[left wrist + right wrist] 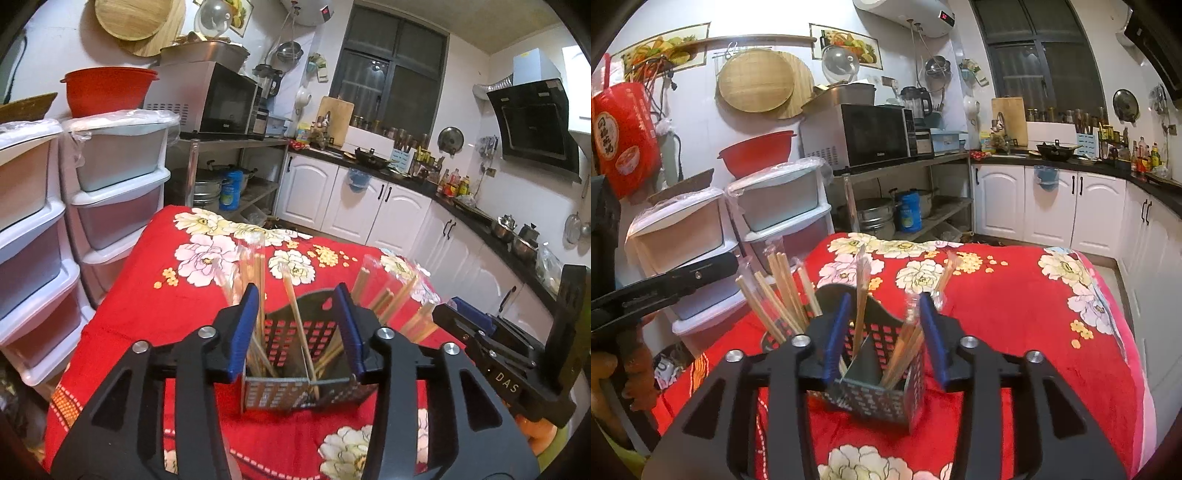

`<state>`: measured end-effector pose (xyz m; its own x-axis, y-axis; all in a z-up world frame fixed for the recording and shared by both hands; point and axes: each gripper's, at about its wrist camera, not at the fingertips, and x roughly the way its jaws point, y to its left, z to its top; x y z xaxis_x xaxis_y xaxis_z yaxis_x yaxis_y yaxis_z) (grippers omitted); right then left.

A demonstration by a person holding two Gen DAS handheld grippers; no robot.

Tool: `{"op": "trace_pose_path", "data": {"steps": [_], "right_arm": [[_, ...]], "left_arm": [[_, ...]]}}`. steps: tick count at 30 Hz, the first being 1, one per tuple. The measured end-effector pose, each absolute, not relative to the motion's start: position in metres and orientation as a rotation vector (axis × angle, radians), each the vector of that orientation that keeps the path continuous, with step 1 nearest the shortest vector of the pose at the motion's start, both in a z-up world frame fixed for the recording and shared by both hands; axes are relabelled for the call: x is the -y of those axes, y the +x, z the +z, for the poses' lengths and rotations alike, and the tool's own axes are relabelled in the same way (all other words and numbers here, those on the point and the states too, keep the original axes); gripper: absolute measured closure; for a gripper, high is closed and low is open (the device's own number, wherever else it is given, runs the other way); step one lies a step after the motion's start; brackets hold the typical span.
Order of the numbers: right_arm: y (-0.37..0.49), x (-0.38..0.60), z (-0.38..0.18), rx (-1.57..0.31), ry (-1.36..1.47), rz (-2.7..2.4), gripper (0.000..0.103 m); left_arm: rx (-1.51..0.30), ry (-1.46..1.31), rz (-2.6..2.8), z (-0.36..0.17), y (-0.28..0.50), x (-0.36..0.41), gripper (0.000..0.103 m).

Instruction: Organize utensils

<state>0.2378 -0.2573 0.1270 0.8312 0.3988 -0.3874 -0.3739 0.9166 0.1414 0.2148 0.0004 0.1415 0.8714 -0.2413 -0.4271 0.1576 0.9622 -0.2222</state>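
Hand-held gripper, left (297, 325), spread; right (882, 339) spread; one perforated holder (295, 395); chopsticks (295, 314) uncountable.

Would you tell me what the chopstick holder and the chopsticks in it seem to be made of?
The chopstick holder looks like perforated metal, shiny grey, with punched rows of holes. The chopsticks look like pale bare wood or bamboo, matt, some in clear wrappers.

My left tongs (297, 325) and right tongs (882, 338) were black with blue pads. The desk (147, 295) wore a red cloth patterned with white and pink flowers. The perforated holder (295, 391) was silvery metal, its chopsticks (295, 310) pale tan wood.
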Motion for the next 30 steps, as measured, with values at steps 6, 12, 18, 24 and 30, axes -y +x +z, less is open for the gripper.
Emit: {"op": "trace_pose_path", "data": {"steps": [6,12,18,24,30], "right_arm": [[0.216,0.257,0.119,-0.426,0.044,0.408,0.046],[0.195,0.257,0.109,-0.436,0.019,0.397,0.031],[0.175,0.256,0.098,-0.443,-0.005,0.383,0.024],[0.158,0.257,0.08,-0.452,-0.016,0.368,0.018],[0.15,0.26,0.065,-0.468,-0.004,0.36,0.014]], "left_arm": [[-0.466,-0.17,-0.204,0.132,0.191,-0.002,0.05],[-0.489,-0.169,-0.208,0.116,0.173,-0.004,0.038],[-0.5,-0.17,-0.216,0.103,0.158,-0.005,0.026],[-0.509,-0.163,-0.211,0.087,0.146,-0.002,0.012],[-0.482,-0.147,-0.198,0.072,0.135,0.0,0.012]]}}
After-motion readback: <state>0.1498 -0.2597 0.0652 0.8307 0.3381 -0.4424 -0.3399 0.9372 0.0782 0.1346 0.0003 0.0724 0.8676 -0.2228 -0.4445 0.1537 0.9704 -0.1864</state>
